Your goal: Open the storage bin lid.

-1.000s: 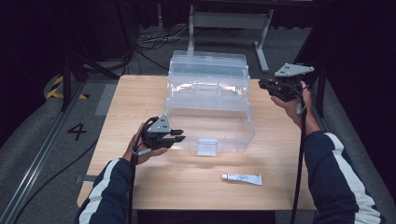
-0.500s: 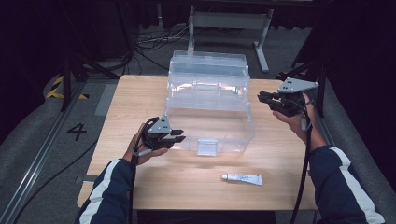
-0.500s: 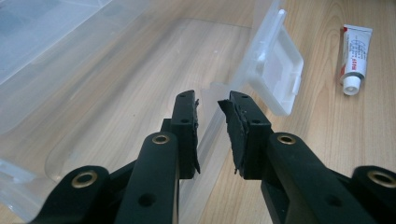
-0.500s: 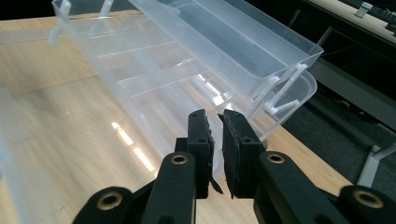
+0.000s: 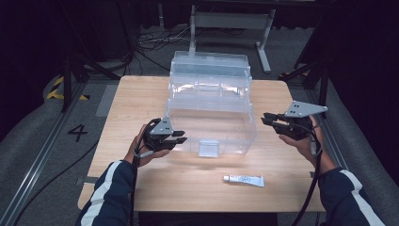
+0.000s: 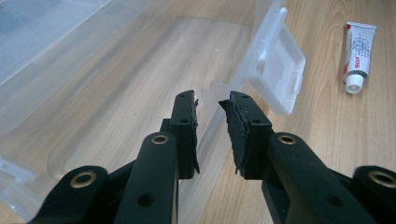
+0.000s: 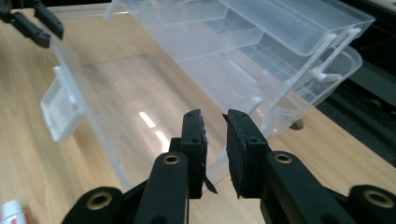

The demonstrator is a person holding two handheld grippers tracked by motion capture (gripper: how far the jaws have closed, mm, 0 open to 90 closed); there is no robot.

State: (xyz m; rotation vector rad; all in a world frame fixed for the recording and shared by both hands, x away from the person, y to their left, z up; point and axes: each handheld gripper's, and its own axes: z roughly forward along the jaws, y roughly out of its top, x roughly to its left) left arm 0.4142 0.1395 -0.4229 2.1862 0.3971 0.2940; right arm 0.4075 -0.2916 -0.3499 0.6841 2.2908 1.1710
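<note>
High view: a clear plastic storage box (image 5: 210,110) stands open at the middle of a wooden table (image 5: 136,101), its lid tipped back; the left gripper (image 5: 178,138) sits at the box's front left corner; the right gripper (image 5: 267,119) hovers just off its right wall; a white tube (image 5: 243,179) lies on the table in front of the box. Left gripper view: the jaws straddle the box's front wall with a narrow gap, seemingly not pressing it, though the clear plastic makes that hard to judge; the latch flap (image 6: 276,79) hangs beyond. Right gripper view: the jaws, which have just been opening, stand slightly apart above the rim, gripping nothing.
</note>
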